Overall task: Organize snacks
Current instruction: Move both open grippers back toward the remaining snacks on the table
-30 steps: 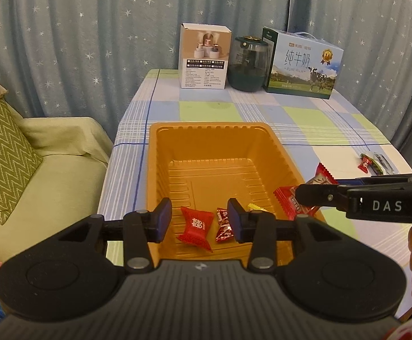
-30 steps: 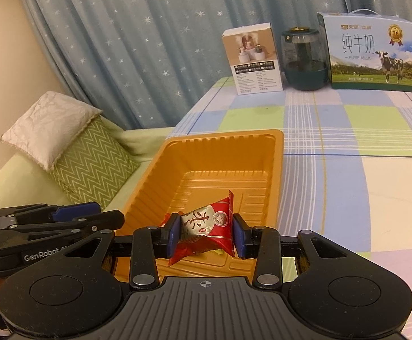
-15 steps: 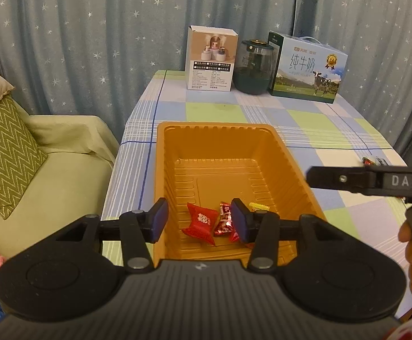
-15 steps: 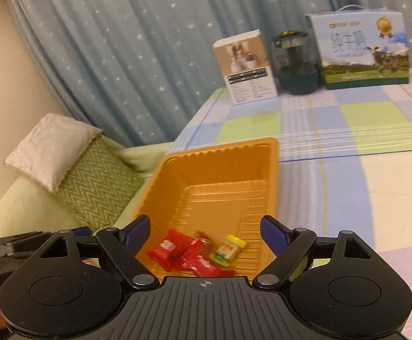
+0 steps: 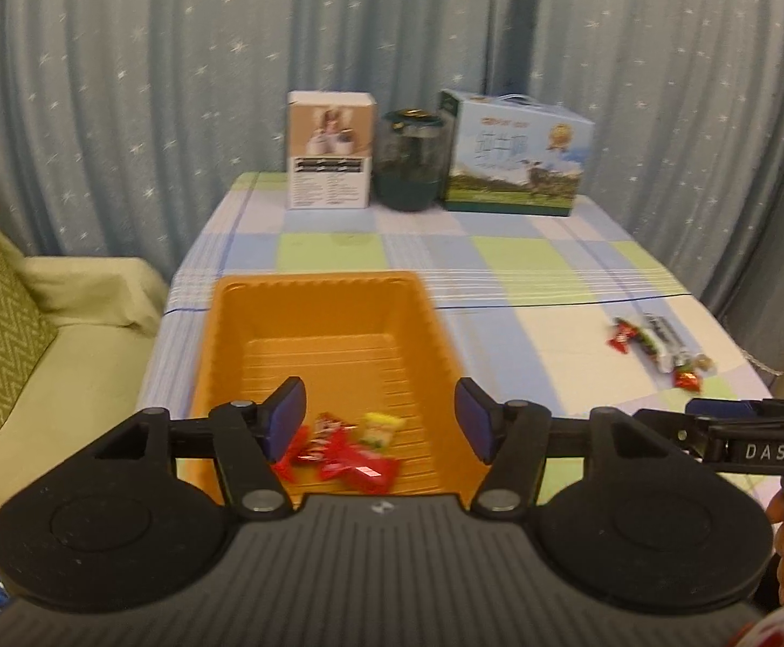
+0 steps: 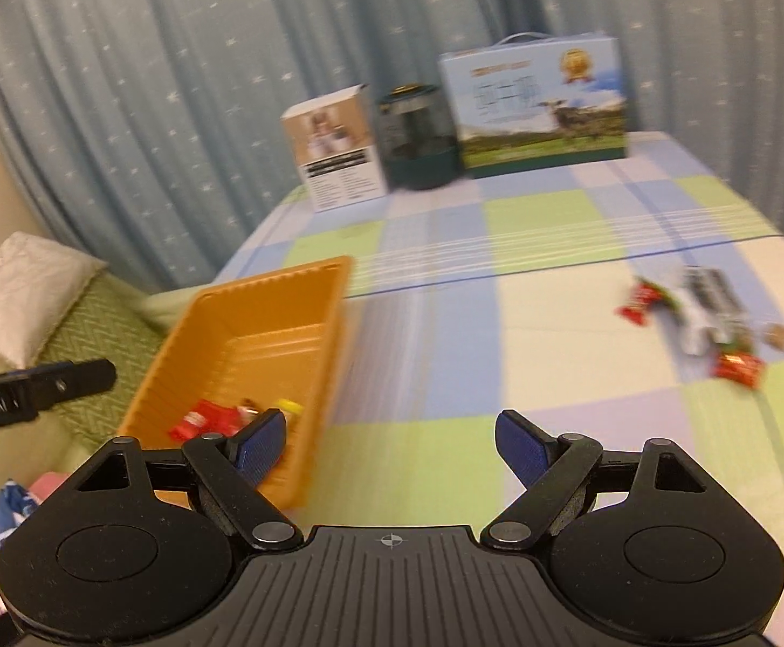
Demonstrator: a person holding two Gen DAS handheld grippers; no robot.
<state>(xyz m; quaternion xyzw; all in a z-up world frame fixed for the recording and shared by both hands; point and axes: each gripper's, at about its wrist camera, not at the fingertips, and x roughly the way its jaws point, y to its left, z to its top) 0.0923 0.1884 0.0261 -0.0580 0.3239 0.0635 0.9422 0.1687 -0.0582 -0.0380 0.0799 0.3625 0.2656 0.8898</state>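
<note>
My right gripper [image 6: 390, 445] spread wide, empty; loose snacks [image 6: 699, 323] lie far right of it. Left gripper [image 5: 380, 419] opening, empty, over orange tray [image 5: 219, 356]. Right hand nearer.

Red packet dropped from the right gripper [image 6: 389, 445], now lying with the other snacks [image 5: 346, 450] in the orange tray [image 5: 241, 323]. Right jaws spread wide and empty, swung off the tray over the checked tablecloth [image 6: 446, 334]. Left gripper [image 5: 381, 420] pulled back, jaws opening with nothing between them.
</note>
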